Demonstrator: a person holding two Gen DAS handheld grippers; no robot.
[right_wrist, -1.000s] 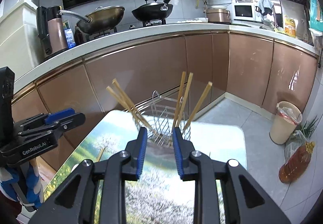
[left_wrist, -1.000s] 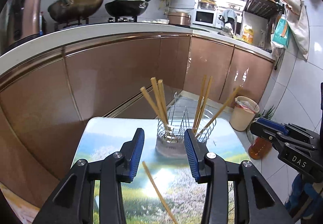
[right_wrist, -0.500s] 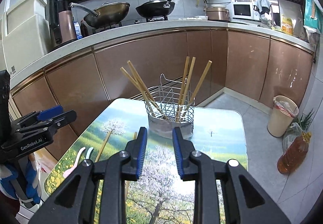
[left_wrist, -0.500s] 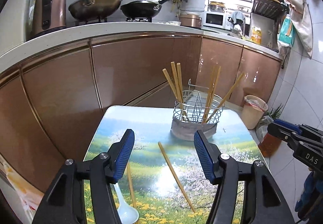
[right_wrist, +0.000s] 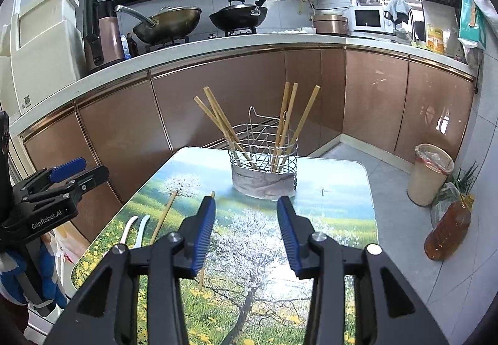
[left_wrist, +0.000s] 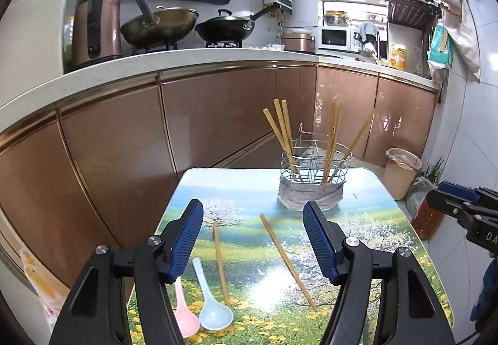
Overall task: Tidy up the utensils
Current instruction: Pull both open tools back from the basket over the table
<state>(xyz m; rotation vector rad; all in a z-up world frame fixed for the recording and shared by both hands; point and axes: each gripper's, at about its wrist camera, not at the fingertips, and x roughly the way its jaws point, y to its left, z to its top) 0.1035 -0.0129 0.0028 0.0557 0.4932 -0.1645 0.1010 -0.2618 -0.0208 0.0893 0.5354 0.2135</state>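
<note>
Chopsticks: six stand in the wire basket [left_wrist: 314, 163], two loose chopsticks [left_wrist: 288, 261] lie on the desk [left_wrist: 389, 220]. Two spoons [left_wrist: 211, 304] alongside. Both grippers, left gripper [left_wrist: 252, 240] and right gripper [right_wrist: 246, 234], have jaws spread, empty.

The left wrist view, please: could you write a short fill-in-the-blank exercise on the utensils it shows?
1. The wire basket holds ____ upright chopsticks.
2. ____ loose chopsticks lie flat on the table.
3. Beside the pink spoon lies a spoon coloured ____.
4. The left gripper has its fingers ____.

Missing words: six; two; blue; open
</note>
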